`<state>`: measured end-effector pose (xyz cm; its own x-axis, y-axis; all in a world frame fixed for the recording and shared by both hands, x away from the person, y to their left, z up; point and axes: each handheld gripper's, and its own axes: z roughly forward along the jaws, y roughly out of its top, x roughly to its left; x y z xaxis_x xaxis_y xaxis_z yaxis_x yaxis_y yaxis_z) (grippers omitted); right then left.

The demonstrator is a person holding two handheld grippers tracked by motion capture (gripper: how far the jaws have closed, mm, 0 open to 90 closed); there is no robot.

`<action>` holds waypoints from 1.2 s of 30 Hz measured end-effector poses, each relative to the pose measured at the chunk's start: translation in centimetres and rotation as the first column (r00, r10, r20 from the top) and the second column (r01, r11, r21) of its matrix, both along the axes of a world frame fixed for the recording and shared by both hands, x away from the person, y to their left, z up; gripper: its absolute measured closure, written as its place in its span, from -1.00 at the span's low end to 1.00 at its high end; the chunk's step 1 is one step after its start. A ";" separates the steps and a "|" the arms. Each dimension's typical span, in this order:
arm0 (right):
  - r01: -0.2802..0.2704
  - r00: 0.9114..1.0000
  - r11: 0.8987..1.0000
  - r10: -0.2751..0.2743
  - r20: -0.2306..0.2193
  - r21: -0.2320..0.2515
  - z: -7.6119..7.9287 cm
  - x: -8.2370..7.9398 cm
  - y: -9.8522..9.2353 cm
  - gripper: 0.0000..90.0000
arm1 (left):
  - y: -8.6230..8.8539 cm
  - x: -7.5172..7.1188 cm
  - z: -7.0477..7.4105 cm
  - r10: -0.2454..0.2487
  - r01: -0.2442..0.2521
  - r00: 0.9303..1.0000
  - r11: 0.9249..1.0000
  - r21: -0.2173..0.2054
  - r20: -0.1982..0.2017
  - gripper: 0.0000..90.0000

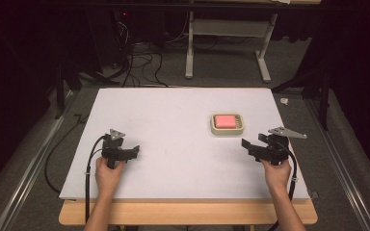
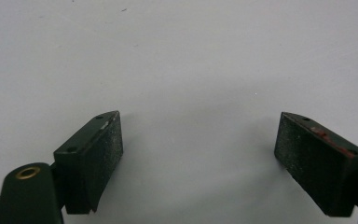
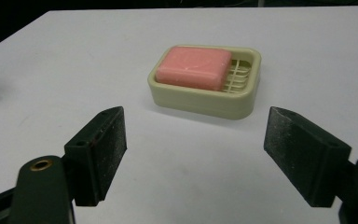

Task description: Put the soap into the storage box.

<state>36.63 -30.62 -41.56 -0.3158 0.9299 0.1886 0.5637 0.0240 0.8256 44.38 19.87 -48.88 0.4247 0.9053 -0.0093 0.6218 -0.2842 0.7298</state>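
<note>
Soap [image 3: 193,66], a pink bar, lies in a cream soap dish [image 3: 200,99] on the white tabletop [image 1: 173,120], toward the far right part of it; in the right gripper view the bar sits pushed to one end of the dish, leaving the slatted floor bare at the other end. The right gripper [image 3: 195,154] hovers near the dish and points at it, its fingers [image 3: 98,154] spread wide with nothing between them, still apart from the dish. The left gripper [image 2: 199,154] hangs over bare tabletop well away at the left, its fingers [image 2: 93,156] likewise wide apart and empty. From here the likely trouble is in the grasp: the bar looks smooth and rounded, so a pinch placed near its upper edges could squeeze it out sideways. The dish walls stand close around the bar on three sides, so fingers coming in low may catch the rim and shove or tip the whole dish, which looks light and sits loose. With the left gripper so far off, nothing steadies the dish if it slides. A bar lifted off-centre may also swing and drop.
</note>
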 end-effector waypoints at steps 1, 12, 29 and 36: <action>-0.003 1.000 1.000 0.003 -0.003 0.003 -0.3 -0.1 0.1 -0.52 | 0.0 0.0 0.0 0.000 0.000 1.000 1.000 0.000 0.000 -0.65; -0.017 1.000 0.999 0.018 -0.010 0.045 -1.3 -0.8 0.5 -0.52 | 0.0 0.0 0.0 0.000 0.000 1.000 1.000 0.000 0.000 -0.65; -0.045 0.998 0.998 0.047 -0.040 0.037 -3.2 -1.0 2.1 -0.49 | 0.0 0.0 0.0 0.000 0.000 1.000 1.000 0.000 0.000 -0.65; -0.061 0.996 0.998 0.061 -0.058 0.006 -3.9 -0.5 3.3 -0.48 | 0.0 0.0 0.0 0.000 0.000 1.000 1.000 0.000 0.000 -0.65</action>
<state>36.12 -27.28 -45.50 -0.3602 0.9085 0.2116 0.6080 0.0566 0.7919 44.38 19.87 -48.88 0.4246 0.9053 -0.0094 0.6219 -0.2841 0.7297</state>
